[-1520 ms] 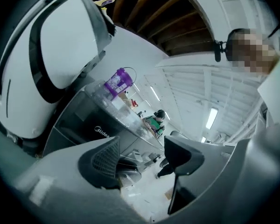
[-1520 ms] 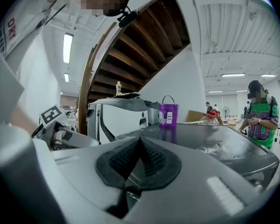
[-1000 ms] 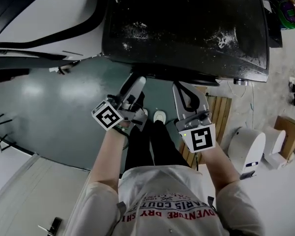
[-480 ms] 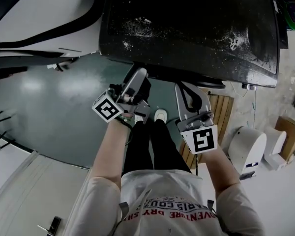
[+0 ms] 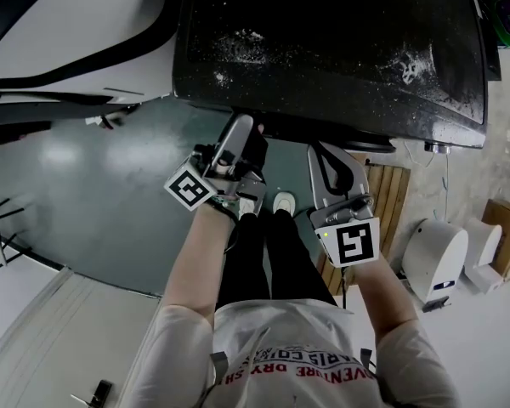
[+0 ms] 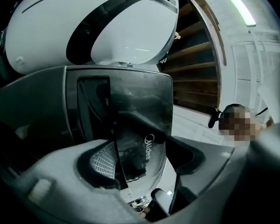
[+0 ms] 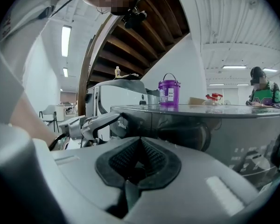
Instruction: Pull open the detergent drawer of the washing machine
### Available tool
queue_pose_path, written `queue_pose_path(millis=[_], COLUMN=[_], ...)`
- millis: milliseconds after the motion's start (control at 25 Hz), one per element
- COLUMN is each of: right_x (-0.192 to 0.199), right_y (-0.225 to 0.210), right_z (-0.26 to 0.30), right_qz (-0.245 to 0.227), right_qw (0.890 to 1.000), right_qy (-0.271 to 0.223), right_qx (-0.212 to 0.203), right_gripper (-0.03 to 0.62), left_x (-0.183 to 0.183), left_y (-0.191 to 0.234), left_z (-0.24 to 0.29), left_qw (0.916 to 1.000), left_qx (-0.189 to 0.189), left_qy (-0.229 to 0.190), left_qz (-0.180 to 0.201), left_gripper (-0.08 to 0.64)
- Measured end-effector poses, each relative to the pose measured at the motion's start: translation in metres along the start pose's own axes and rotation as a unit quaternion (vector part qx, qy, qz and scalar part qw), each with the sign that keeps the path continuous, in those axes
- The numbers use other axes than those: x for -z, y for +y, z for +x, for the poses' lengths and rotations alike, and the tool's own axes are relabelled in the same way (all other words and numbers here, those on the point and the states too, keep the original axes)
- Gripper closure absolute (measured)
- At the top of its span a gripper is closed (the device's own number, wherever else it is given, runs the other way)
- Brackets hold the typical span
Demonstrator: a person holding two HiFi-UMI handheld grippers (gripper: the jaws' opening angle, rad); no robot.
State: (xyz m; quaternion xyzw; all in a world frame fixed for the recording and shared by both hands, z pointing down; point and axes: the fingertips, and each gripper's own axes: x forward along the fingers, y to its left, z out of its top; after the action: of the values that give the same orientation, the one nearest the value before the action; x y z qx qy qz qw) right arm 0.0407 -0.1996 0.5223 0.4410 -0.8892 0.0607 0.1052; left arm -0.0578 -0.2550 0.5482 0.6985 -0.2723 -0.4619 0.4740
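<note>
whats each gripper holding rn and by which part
Left gripper: jaws have just been closing around the drawer front, one each side near the Midea logo; a firm pinch cannot be told. Right gripper: shut, empty.

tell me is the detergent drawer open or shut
Looks shut: in the right gripper view the drawer with the logo sits flush with the front of the washing machine; nothing sticks out in the head view.

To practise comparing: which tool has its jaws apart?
The left tool: its jaws, just closing a little, stand apart round the dark washing machine's logo panel; the right tool's jaws are together.
</note>
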Motion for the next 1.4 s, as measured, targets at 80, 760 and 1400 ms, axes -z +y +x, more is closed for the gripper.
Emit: queue_pose_path(millis=[80,760,1400], right_x=[0.002,0.010,0.024], right_y=[0.001,0.003,0.027], right_z=[-0.001,-0.025,-0.061], right_qz=[-0.001,-0.037,-0.013], right_qw=[1.000,0.999,0.999], right_qy=[0.000,-0.007,-0.002], right_qx=[0.002,0.034,0.043], right_gripper=[0.591,0.591,0.591], left_x=[-0.001,0.016,0.037], left_y=[0.000,-0.020,-0.042], left_z=[0.000,-0.042,-0.089], left_qw=[1.0000,0.9998,0.9999], left_qx=[-0.001,0.018,0.014], left_qy=[-0.005,-0.007,-0.006], left_qz=[0.001,0.006,0.001], left_gripper=[0.238,0.278,0.272])
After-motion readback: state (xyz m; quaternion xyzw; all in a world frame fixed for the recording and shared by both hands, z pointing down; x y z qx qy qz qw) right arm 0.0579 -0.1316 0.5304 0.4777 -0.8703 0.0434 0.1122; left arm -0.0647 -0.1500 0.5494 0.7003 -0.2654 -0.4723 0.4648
